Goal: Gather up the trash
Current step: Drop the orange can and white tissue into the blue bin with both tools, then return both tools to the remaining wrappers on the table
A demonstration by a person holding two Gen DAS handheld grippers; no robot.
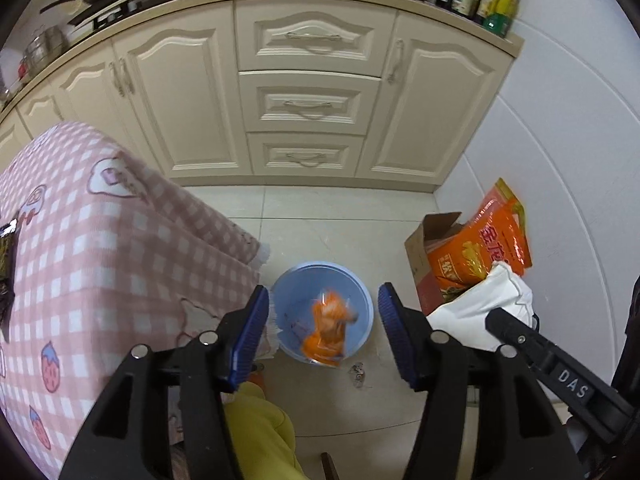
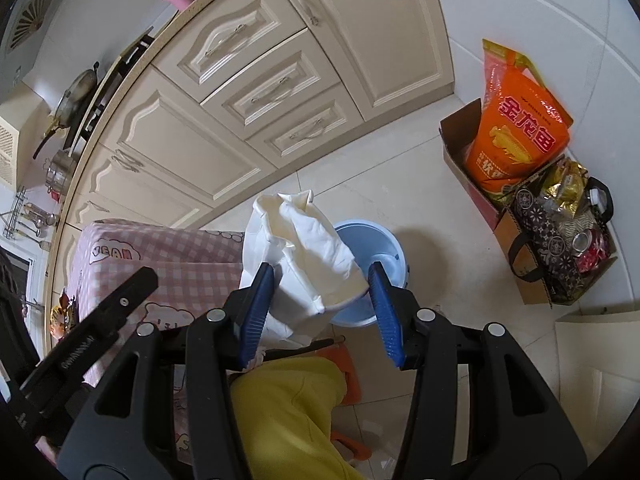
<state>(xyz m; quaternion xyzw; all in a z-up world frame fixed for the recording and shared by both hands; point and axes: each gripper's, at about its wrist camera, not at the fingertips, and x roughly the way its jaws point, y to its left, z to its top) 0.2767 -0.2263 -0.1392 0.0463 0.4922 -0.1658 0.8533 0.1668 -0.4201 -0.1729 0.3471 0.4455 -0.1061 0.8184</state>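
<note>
The left gripper [image 1: 323,328] hangs above a light blue bin [image 1: 360,292] on the tiled floor, its blue-padded fingers [image 1: 250,336] spread wide with nothing between them. Inside the bin's mouth is an orange wrapper [image 1: 329,330], crumpled and motion-blurred, glossy with paler patches. A small silvery scrap [image 1: 357,371] lies on the floor just beside the bin.

The right gripper [image 2: 322,312] is also spread wide. A white bag [image 2: 304,248], creased and soft with a folded top, sits between its fingers [image 2: 256,316] over the bin [image 2: 384,248]; I cannot tell whether the pads touch it.

A pink checked cloth [image 1: 100,240] covers the table beside the bin. Near the wall stands a cardboard box [image 2: 456,148] holding an orange sack [image 2: 520,136]
</note>
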